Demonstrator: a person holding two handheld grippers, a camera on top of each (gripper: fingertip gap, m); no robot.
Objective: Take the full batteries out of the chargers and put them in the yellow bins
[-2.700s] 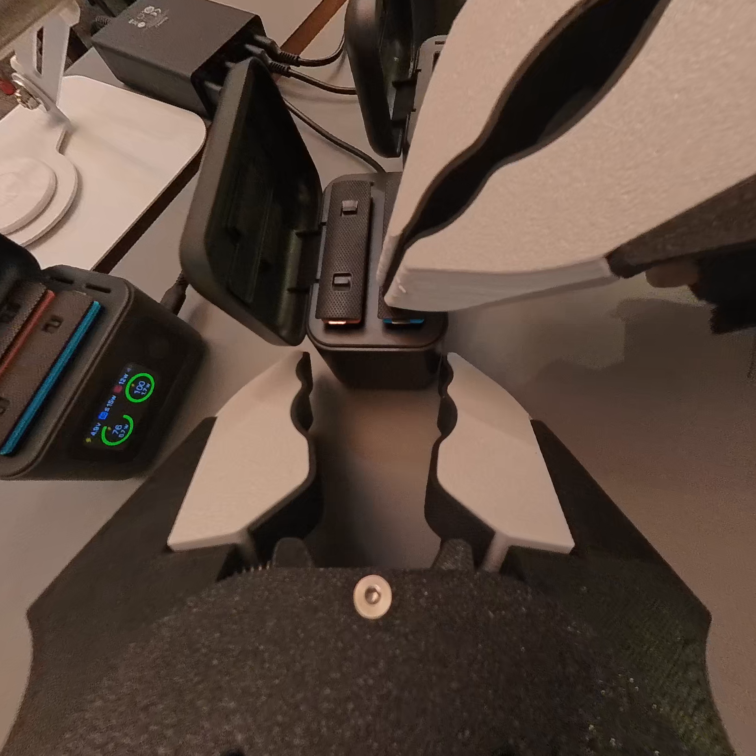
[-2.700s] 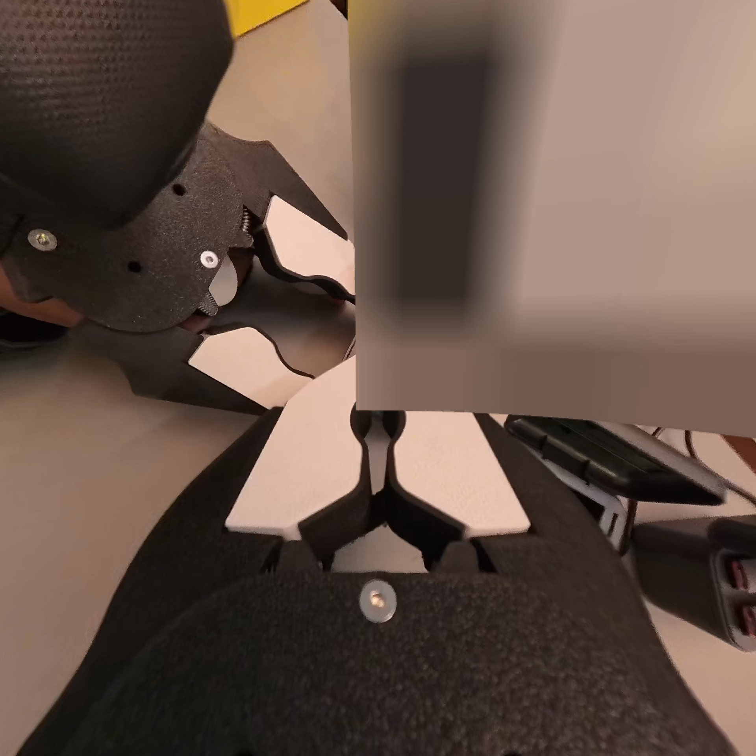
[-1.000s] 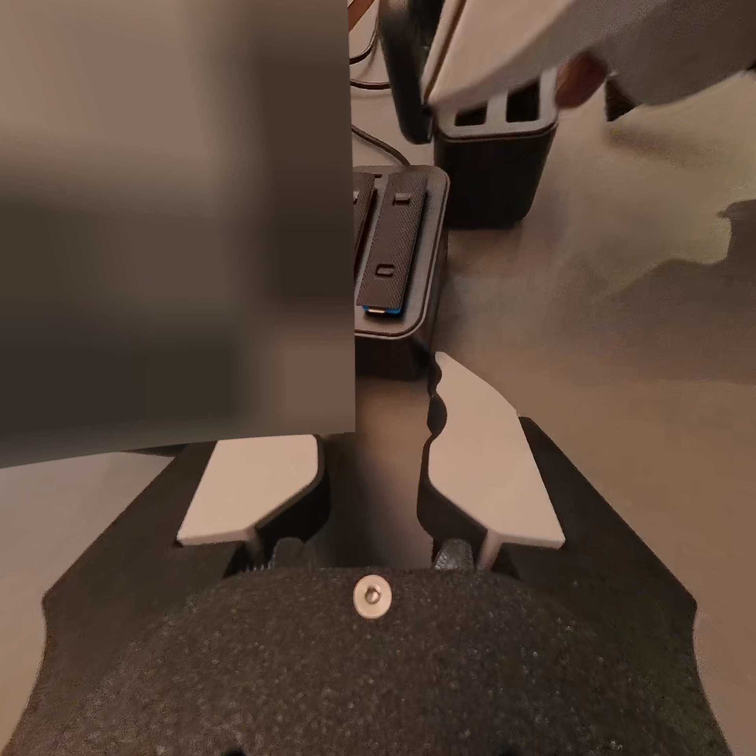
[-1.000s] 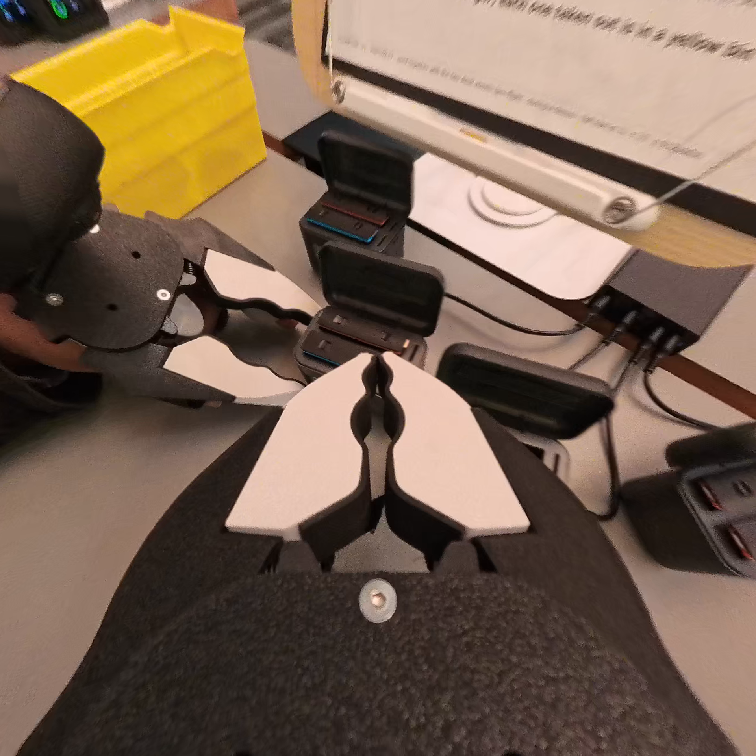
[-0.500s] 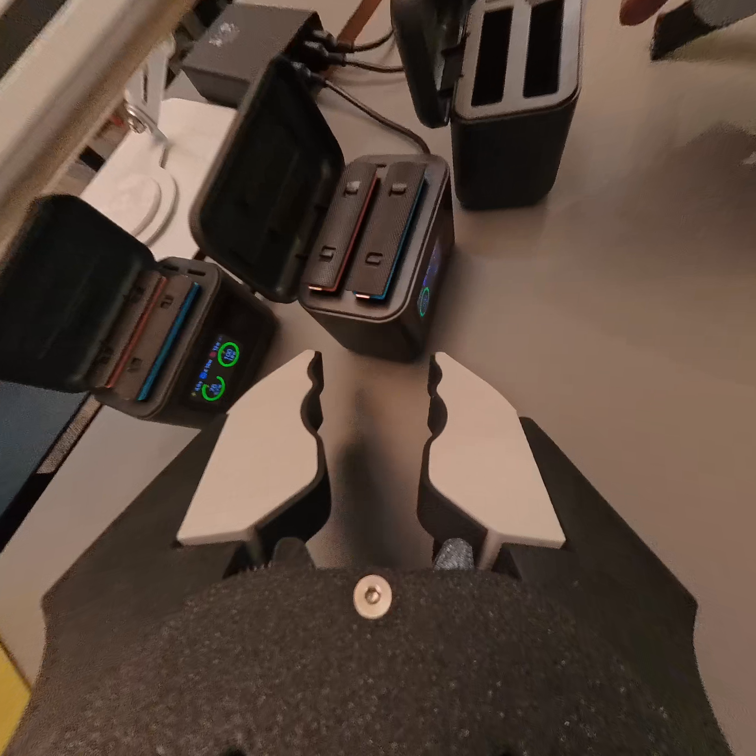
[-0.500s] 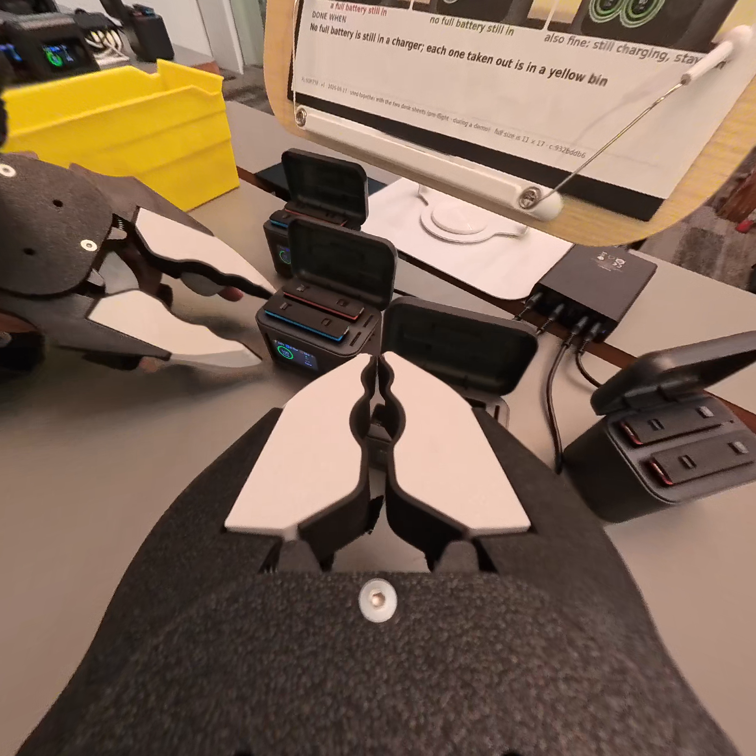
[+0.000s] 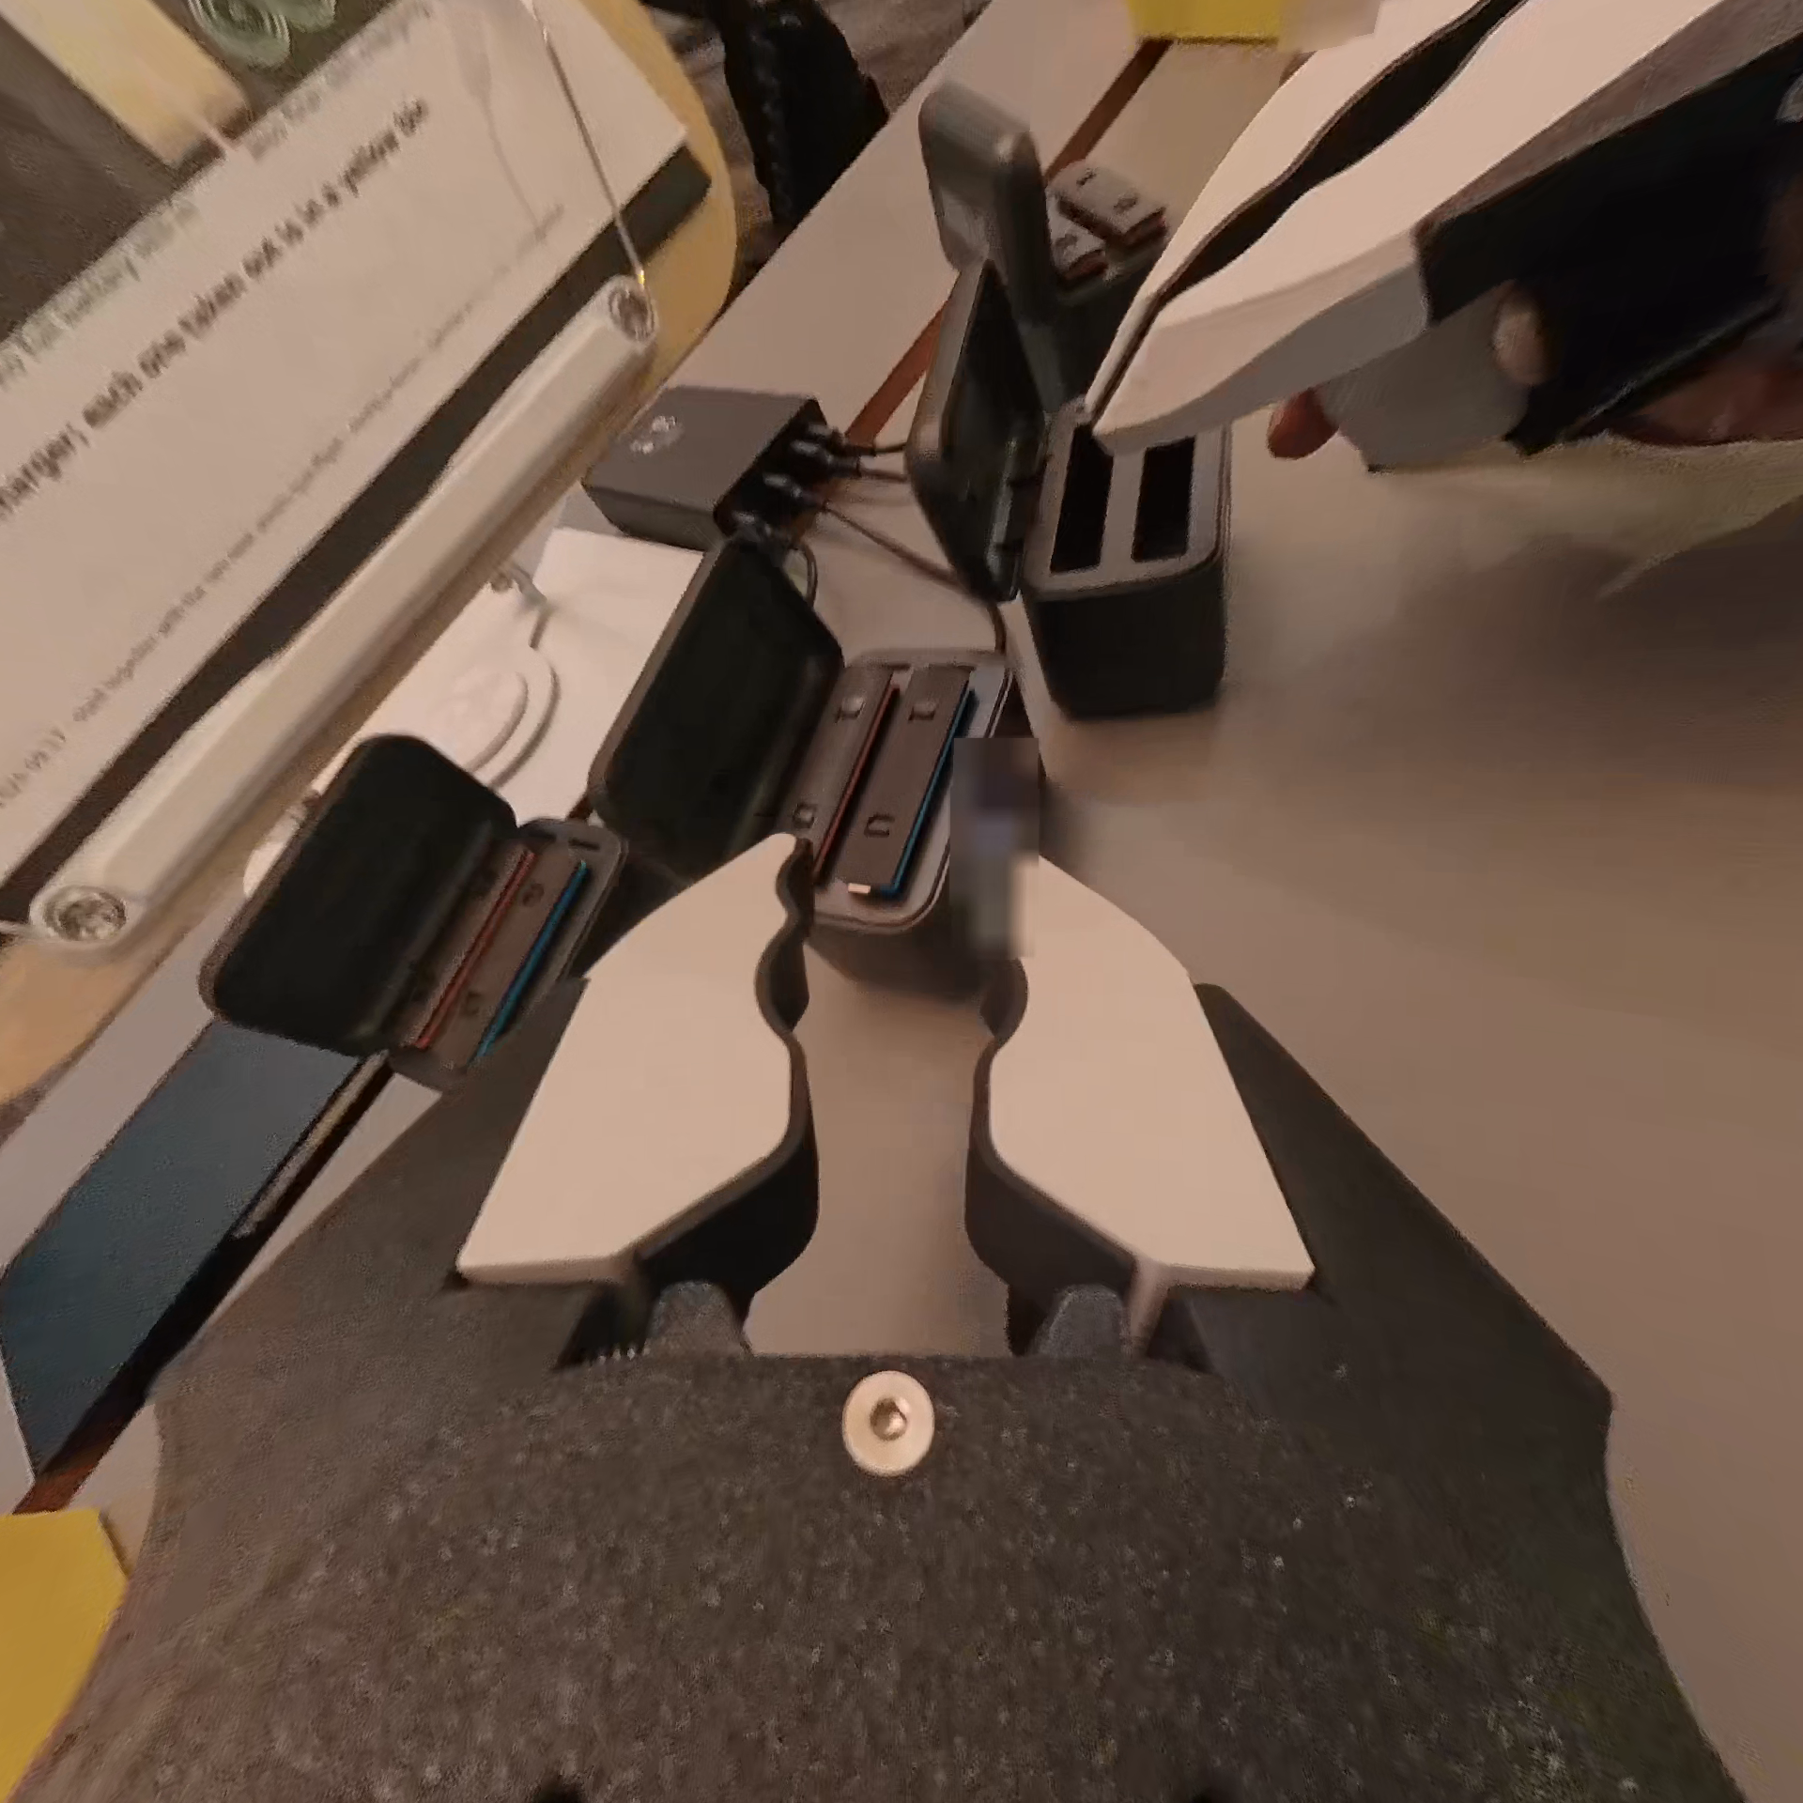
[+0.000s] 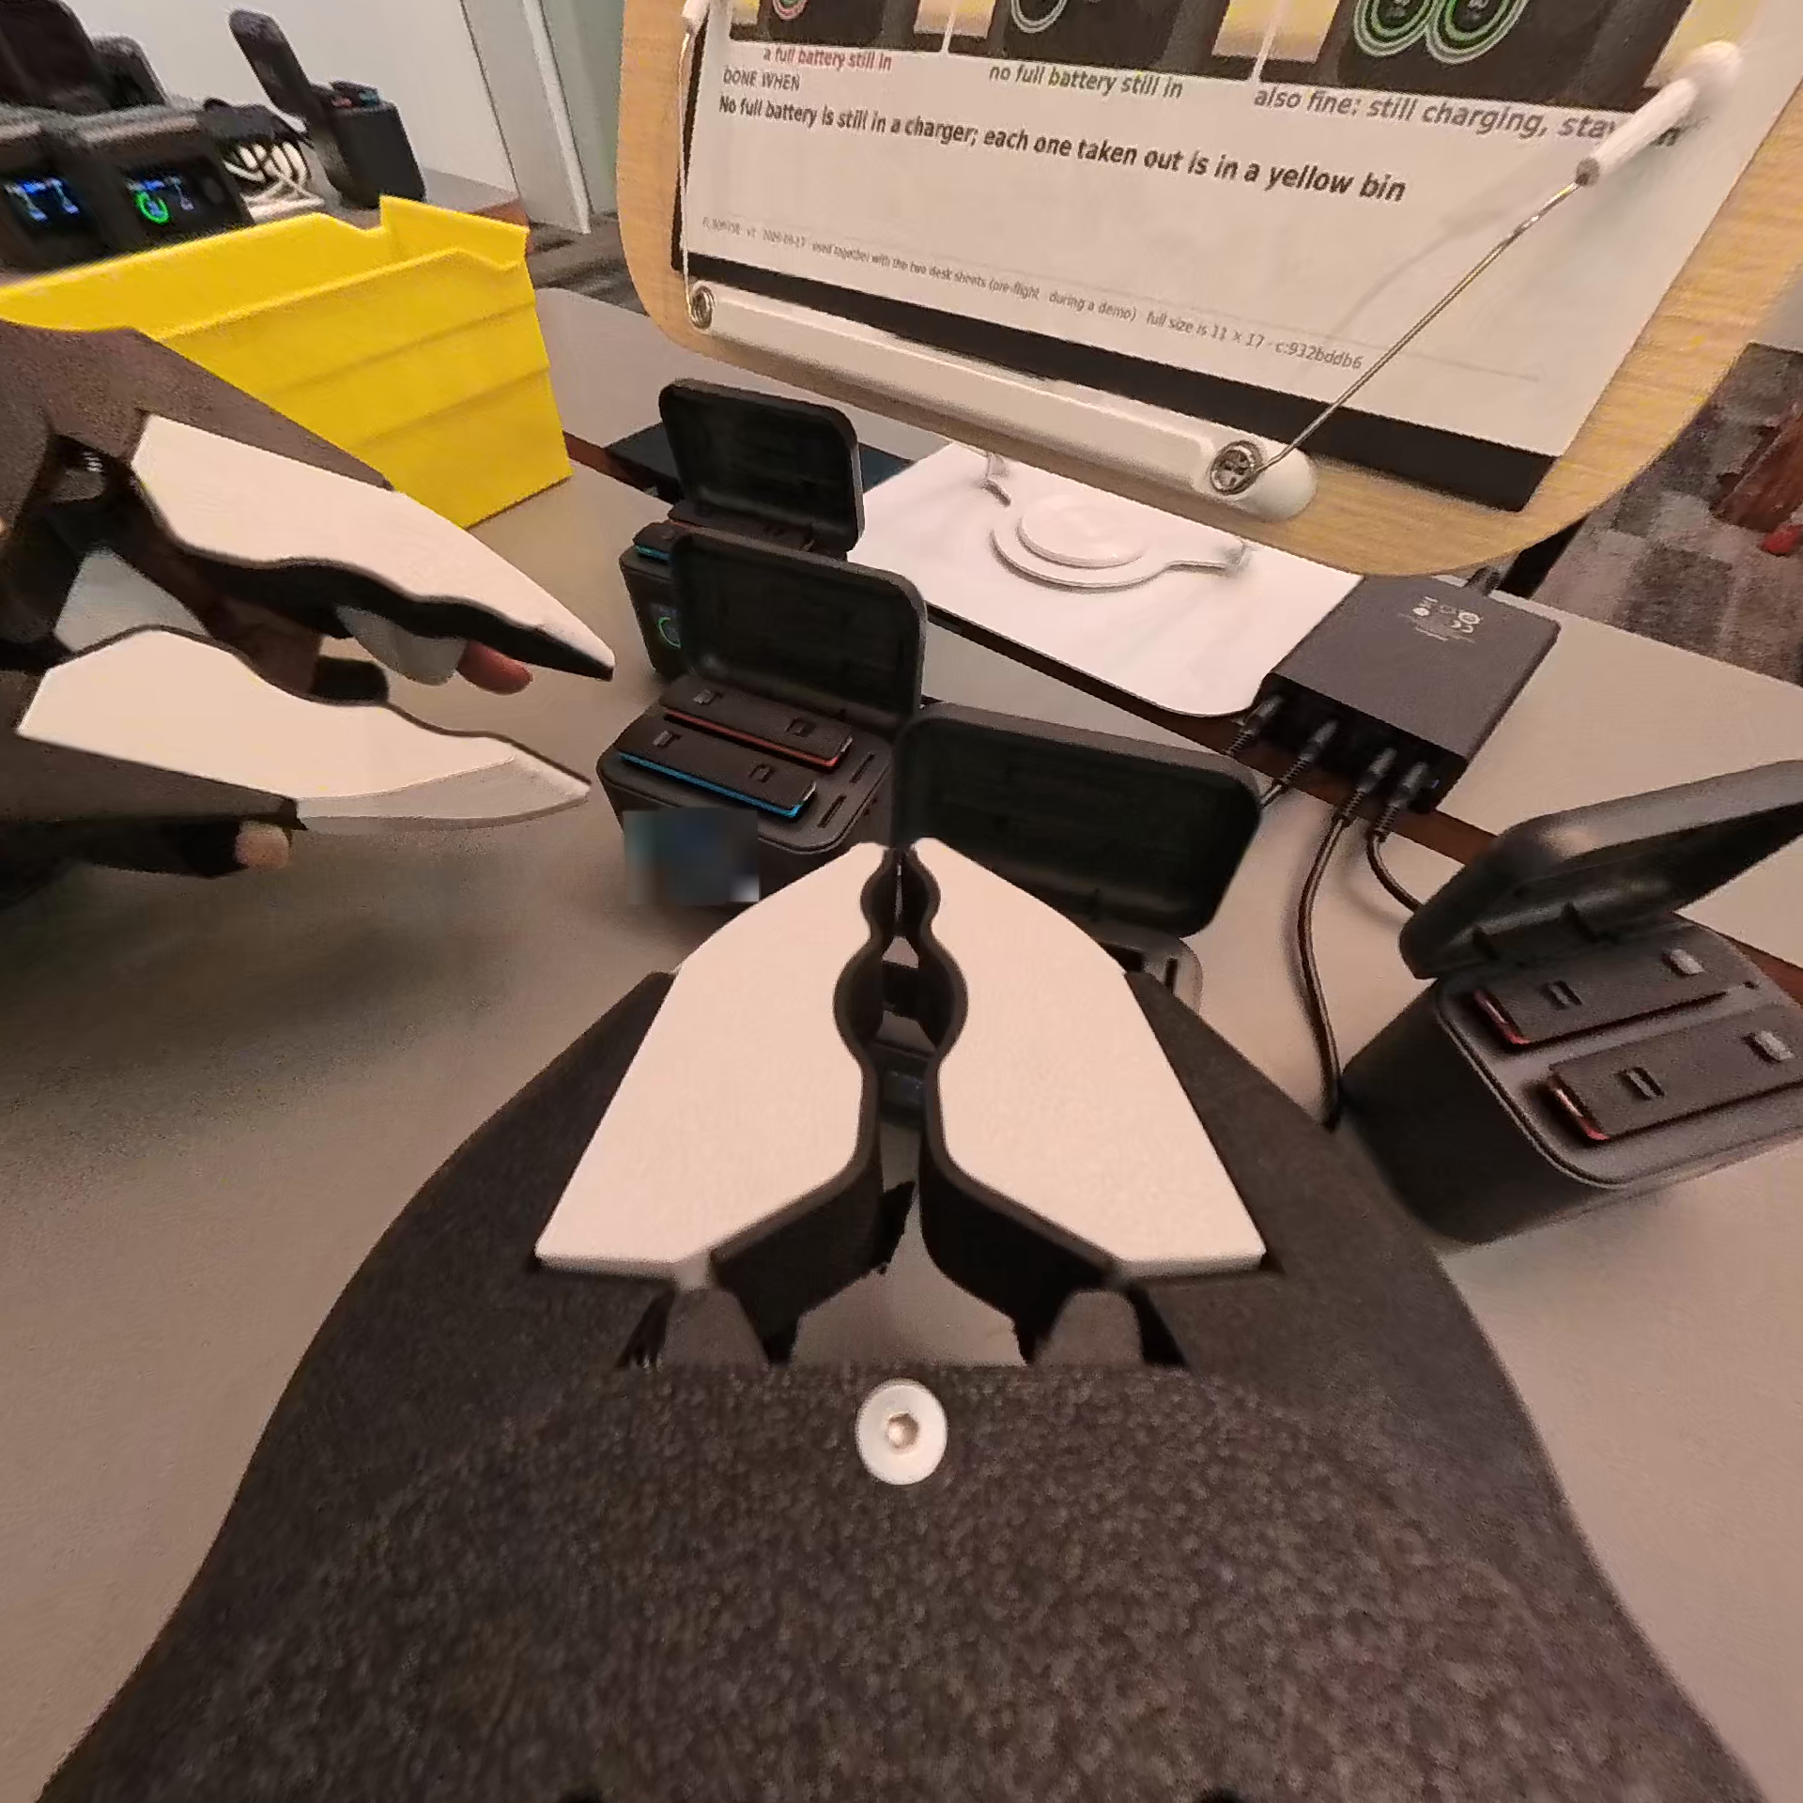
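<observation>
The left gripper [image 7: 893, 937] hangs open just before the charger [image 7: 883, 912] holding two batteries (lid up). The right gripper [image 8: 902, 878] is closed, empty, above the neighbouring empty charger [image 7: 1132, 624].

Bare table [image 8: 293, 1073] lay open in front of the chargers. Their raised lids [image 8: 800, 634] walled off the back. The signboard [image 8: 1171, 293] overhung the row from behind. The yellow bin [image 8: 371, 341] stood far left, with the left gripper [image 8: 585, 722] in the path toward it.

A wooden clipboard [image 8: 1210, 293] on a white stand [image 8: 1083, 546]; black power hub [image 8: 1405, 673] with 4 cables.
</observation>
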